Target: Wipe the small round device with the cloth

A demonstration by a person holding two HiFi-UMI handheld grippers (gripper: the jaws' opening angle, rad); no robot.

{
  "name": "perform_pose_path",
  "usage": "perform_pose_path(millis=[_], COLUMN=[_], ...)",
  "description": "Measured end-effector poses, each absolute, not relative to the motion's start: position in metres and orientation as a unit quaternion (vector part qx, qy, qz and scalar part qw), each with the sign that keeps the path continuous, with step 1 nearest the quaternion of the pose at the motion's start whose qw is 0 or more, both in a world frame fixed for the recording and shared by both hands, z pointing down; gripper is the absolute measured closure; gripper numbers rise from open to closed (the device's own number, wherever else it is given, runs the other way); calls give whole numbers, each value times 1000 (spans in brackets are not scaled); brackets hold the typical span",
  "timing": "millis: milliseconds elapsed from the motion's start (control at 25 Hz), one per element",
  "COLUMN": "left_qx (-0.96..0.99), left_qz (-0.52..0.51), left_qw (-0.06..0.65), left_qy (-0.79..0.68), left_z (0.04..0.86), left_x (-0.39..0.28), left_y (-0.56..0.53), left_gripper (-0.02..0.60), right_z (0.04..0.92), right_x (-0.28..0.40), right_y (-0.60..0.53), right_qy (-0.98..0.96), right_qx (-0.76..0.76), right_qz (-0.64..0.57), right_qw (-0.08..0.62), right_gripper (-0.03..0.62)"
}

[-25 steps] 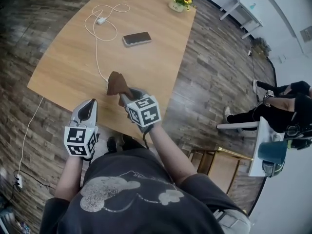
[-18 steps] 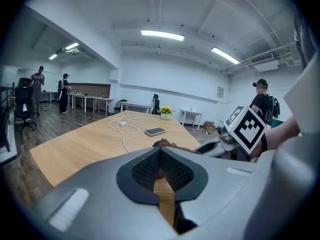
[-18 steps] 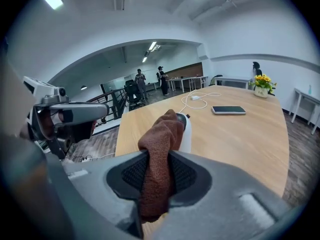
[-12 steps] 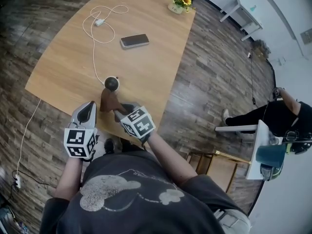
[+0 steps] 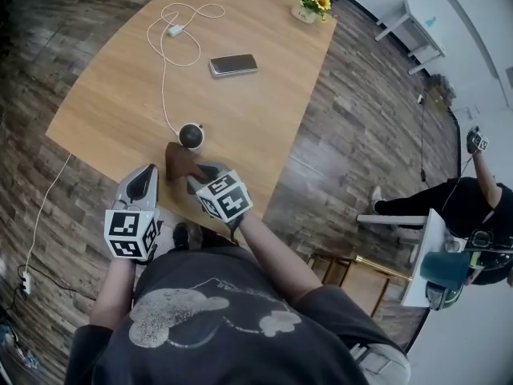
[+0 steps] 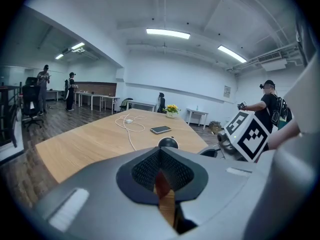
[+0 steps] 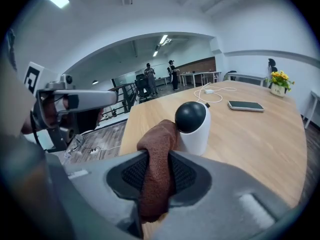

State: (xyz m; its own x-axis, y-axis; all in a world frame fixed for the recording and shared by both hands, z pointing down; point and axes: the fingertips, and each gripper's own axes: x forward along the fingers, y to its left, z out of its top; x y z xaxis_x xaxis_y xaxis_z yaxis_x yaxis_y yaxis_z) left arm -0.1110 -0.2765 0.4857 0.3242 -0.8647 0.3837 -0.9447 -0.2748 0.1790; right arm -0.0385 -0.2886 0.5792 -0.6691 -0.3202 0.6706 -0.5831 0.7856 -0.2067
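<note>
brown cloth (image 7: pixel 157 164), black-and-white device (image 7: pixel 193 129), tan table (image 7: pixel 260 139)

No word, brand name or number can be read anywhere in these views. Only black-and-white square patterns, with no letters among them, are borne by the marker cube (image 5: pixel 128 233) of the left gripper (image 5: pixel 146 173) and by the patterned cube (image 5: pixel 226 199) of the right gripper (image 5: pixel 195 176). A small wall plaque (image 6: pixel 227 91) is seen in the left gripper view, but its print is too small to be made out.
</note>
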Motion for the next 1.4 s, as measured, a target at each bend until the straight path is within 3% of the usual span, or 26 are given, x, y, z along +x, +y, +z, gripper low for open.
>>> perform_pose_path(millis=[720, 1240, 1400], left_qx=[783, 803, 806], left_qz=[122, 109, 113], left_qw=[201, 176, 174], left_qy=[-576, -559, -555], left_z=[495, 480, 479], left_x=[-111, -87, -83], left_y=[-271, -282, -278], left_gripper=[562, 563, 563], right_z=[617, 546, 557], right_x=[-28, 49, 41], right_y=[-290, -309, -319], right_qy=[-856, -854, -850], right_qx=[261, 384, 376], right_qz=[285, 252, 254], right_qw=[343, 245, 269], right_gripper=[513, 513, 513])
